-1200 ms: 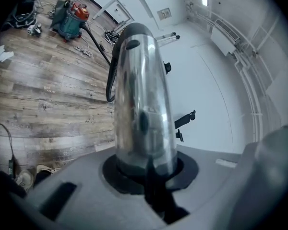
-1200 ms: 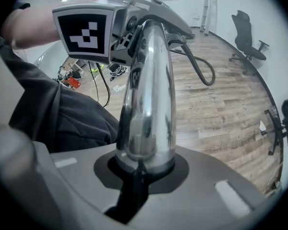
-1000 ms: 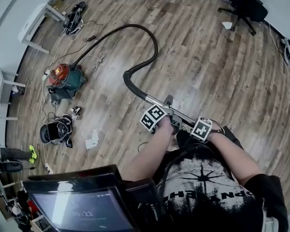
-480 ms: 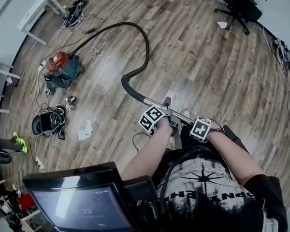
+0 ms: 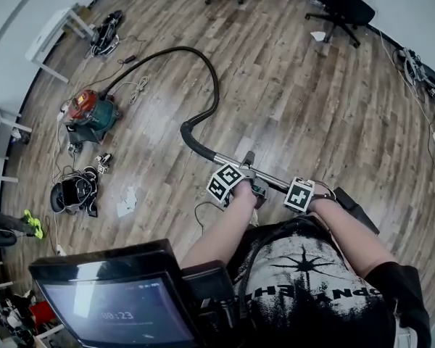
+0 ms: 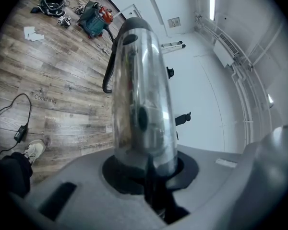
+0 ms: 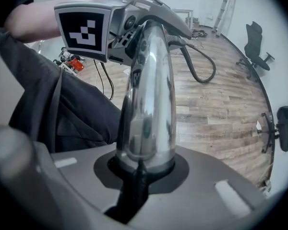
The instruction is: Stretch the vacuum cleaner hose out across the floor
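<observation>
While left tongs [image 6: 145,164] and right tongs [image 7: 140,166] pinch its chrome wand [image 5: 274,179], the hose [image 5: 212,85] curves away toward the vacuum cleaner [image 5: 90,112].

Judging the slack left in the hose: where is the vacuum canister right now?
In the head view the red-and-teal vacuum canister sits on the floor at the far left, above a pile of black gear, its hose arcing off to the right.

Near the person, the screen [image 5: 119,314] shows a counter ending in :23. The shirt [image 5: 312,285] carries upside-down white lettering, unreadable. A floor plank [image 6: 45,98] bears 1 faint, blurred word.
</observation>
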### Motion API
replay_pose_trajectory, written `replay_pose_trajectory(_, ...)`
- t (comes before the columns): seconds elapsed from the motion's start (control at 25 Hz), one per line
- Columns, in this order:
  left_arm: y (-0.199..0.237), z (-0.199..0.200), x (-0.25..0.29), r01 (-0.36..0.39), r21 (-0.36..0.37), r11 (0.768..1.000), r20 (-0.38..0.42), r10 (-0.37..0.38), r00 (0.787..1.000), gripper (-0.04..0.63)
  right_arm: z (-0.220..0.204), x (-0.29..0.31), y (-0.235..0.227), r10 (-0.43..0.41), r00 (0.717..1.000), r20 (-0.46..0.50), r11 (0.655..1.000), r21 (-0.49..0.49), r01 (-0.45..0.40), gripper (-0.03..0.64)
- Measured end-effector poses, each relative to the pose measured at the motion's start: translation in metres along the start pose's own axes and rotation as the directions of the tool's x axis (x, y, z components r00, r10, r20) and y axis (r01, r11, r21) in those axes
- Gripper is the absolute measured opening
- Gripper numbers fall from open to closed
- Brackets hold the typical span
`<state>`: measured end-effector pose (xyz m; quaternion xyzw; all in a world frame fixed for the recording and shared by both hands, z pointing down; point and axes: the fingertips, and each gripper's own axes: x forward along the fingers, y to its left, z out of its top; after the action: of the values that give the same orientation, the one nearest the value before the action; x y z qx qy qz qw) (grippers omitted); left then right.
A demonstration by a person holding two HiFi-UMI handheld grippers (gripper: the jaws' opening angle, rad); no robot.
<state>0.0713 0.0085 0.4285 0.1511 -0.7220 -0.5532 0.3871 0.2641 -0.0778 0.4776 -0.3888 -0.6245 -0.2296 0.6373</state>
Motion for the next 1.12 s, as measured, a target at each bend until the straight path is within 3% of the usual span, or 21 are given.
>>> replay_pose_trajectory(0.12, -0.005, -0.028, -0.006, -0.004, 0.023, 1.000, 0.022, 0.003, 1.000, 0.057, -0.015, 0.000, 0.003, -0.009, 0.997, 0.082, 0.999, -0.046, 0.013, 0.064)
replay_pose_trajectory(0.56, -0.007, -0.182, -0.018, -0.039, 0.024, 0.999, 0.059, 0.038, 0.998, 0.057, -0.169, 0.001, 0.031, 0.029, 0.995, 0.097, 0.996, -0.084, -0.021, 0.064)
replay_pose_trajectory(0.88, 0.017, -0.237, -0.045, -0.106, 0.020, 0.994, 0.095, 0.104, 0.990, 0.055, -0.219, 0.020, 0.069, 0.104, 0.989, 0.110, 0.989, -0.115, -0.091, 0.064)
replay_pose_trajectory(1.12, 0.021, -0.249, -0.062, -0.116, 0.014, 0.993, 0.110, 0.113, 0.988, 0.054, -0.243, 0.021, 0.087, 0.119, 0.992, 0.048, 0.989, -0.097, -0.114, 0.064)
